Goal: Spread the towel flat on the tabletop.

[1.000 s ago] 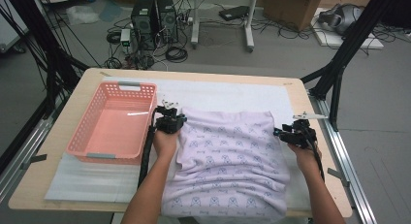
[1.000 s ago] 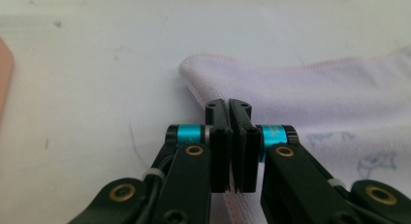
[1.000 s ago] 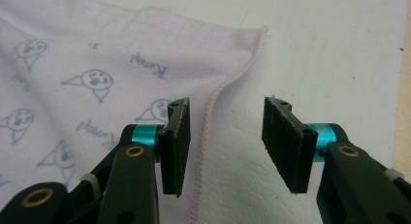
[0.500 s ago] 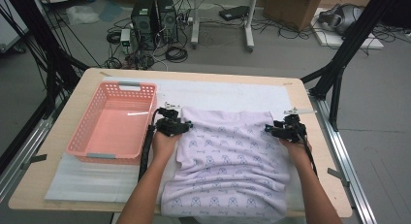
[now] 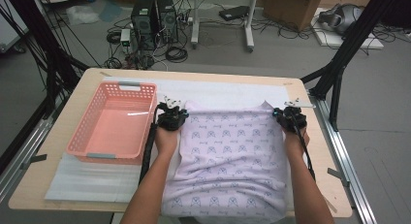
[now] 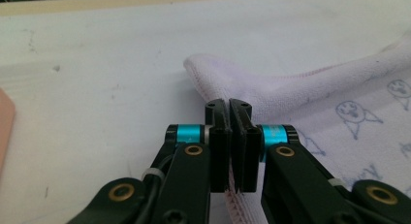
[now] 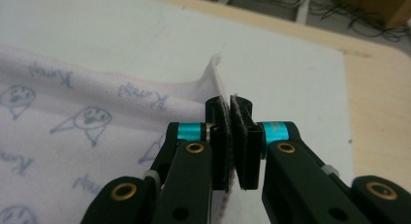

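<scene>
The lilac towel [image 5: 232, 156] is being held at frame centre, clamped at its far corners by the left gripper [image 6: 229, 118] and right gripper [image 7: 228, 112]; spreading seems nearly finished, folding remaining.

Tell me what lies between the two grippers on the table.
In the high view, the far edge of the lilac printed towel spans from the left gripper to the right gripper; each is shut on a corner.

The soft pale lilac cloth towel [image 5: 228, 161] carries a repeated print of small blue-grey cartoon faces and script. The slotted plastic basket [image 5: 112, 124] is salmon pink. The worktop [image 5: 48, 151] is light wood under white sheeting. Each black claw has turquoise bands.
</scene>
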Demonstrator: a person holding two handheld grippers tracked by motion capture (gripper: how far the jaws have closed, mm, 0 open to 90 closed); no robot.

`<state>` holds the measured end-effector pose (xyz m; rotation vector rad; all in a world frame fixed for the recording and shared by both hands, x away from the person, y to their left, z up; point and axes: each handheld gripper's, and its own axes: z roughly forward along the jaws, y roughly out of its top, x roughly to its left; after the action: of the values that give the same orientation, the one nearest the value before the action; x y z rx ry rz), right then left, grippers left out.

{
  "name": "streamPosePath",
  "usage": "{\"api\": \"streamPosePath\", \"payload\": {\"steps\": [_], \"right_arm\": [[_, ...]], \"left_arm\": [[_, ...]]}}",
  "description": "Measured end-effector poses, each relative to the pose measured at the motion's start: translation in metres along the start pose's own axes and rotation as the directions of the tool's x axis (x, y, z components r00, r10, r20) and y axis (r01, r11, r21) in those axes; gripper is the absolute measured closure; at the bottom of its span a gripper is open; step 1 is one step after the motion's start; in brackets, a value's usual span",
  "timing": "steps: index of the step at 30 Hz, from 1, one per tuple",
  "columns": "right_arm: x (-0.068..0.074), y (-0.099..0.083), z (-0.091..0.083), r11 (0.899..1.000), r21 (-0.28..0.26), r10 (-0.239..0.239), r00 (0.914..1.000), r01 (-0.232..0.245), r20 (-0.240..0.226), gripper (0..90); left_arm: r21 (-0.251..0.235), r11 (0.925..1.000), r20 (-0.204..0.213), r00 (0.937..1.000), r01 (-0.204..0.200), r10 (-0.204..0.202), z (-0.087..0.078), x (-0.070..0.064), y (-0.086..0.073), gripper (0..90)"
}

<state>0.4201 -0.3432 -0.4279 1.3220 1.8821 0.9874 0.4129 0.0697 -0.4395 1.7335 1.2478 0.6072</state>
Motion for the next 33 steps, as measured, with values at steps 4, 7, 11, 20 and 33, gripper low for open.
{"api": "streamPosePath", "payload": {"steps": [4,7,11,20,33], "right_arm": [[-0.002,-0.001,0.004,0.998,0.045,0.036,0.9994,-0.036,0.004,71.0],[-0.009,-0.003,-0.003,0.995,0.066,0.075,0.9969,-0.073,-0.023,66.2],[-0.011,0.002,-0.02,0.997,0.051,0.068,0.9945,-0.064,-0.08,62.8],[-0.004,-0.006,-0.059,0.998,0.056,0.029,0.9815,-0.019,-0.189,61.3],[0.015,-0.058,-0.106,0.998,0.056,0.017,0.9387,0.003,-0.344,51.6]], "left_arm": [[0.085,0.9948,0.04,0.9975,0.055,-0.059,0.0,0.004,-0.004,52.4],[0.093,0.995,0.076,0.9962,0.036,-0.043,-0.007,0.004,-0.006,47.7],[0.145,0.9894,0.127,0.9918,-0.008,-0.011,-0.014,0.002,-0.008,46.5],[0.103,0.9934,0.201,0.9792,-0.049,0.028,-0.033,-0.022,-0.014,45.0],[0.108,0.9853,0.286,0.9533,-0.133,0.097,-0.064,-0.041,-0.04,40.0]]}}
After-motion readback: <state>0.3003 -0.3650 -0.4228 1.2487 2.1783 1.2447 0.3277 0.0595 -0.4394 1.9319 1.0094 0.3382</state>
